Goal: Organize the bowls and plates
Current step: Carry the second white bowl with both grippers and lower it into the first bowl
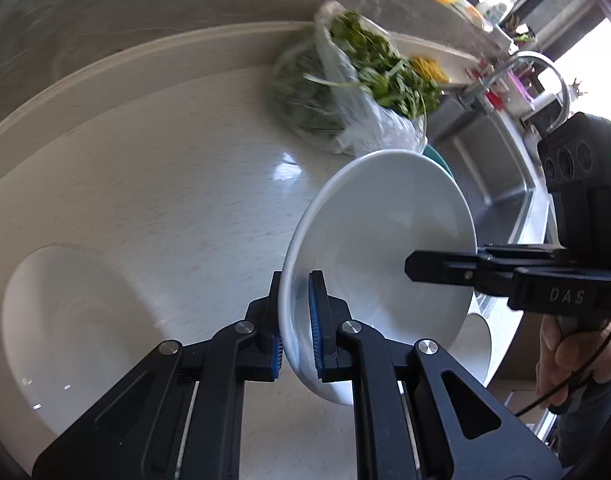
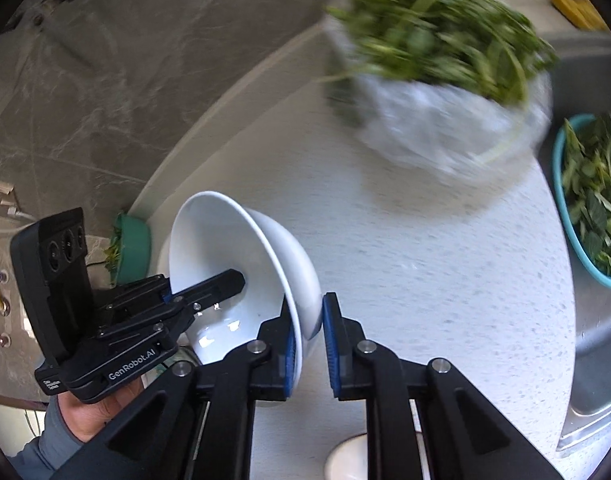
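Both hand-held grippers are pinching the same white bowl (image 1: 379, 248) by opposite edges of its rim. The left hand-held gripper (image 1: 296, 328) clamps the near edge, the right hand-held gripper (image 2: 307, 332) grabs the other side. The bowl's tilted, up above the table (image 1: 177, 168), with a bag of greens (image 1: 345, 92) behind it and another white bowl (image 1: 73, 328) to the left.

Bright window daylight; greens (image 2: 437, 24) perhaps motion-blurred.
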`<state>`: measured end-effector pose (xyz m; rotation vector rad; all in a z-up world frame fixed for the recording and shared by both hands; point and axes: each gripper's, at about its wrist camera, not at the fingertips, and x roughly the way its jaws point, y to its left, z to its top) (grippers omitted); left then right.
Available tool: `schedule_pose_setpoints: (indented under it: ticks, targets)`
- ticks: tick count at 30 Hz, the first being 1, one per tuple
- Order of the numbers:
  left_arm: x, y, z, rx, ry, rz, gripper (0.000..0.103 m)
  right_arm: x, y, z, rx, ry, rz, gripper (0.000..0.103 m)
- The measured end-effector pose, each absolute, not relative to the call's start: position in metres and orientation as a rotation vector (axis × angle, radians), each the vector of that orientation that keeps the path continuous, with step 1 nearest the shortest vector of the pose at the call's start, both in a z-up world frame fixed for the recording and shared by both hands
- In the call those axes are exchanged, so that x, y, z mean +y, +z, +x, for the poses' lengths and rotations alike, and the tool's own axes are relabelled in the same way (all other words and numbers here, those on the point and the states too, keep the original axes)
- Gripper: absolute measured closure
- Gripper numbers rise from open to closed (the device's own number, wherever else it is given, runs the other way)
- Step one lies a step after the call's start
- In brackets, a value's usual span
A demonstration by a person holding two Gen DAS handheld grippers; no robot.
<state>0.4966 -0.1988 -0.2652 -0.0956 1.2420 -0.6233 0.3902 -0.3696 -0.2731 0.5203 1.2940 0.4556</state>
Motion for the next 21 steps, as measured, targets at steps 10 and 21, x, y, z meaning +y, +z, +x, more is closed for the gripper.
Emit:
schedule_pose_setpoints:
  ticks: [10, 21]
  targets:
    - [-0.076, -0.246, 0.491, 1.223, -0.503, -0.171, 0.094, -0.263, -0.244, 0.413, 1.302, 0.602, 0.399, 0.086]
    - [0.008, -0.288, 0.486, 1.288, -0.422, -0.214, 0.094, -0.182, -0.276, 0.422, 1.411, 0.644, 0.325, 0.086]
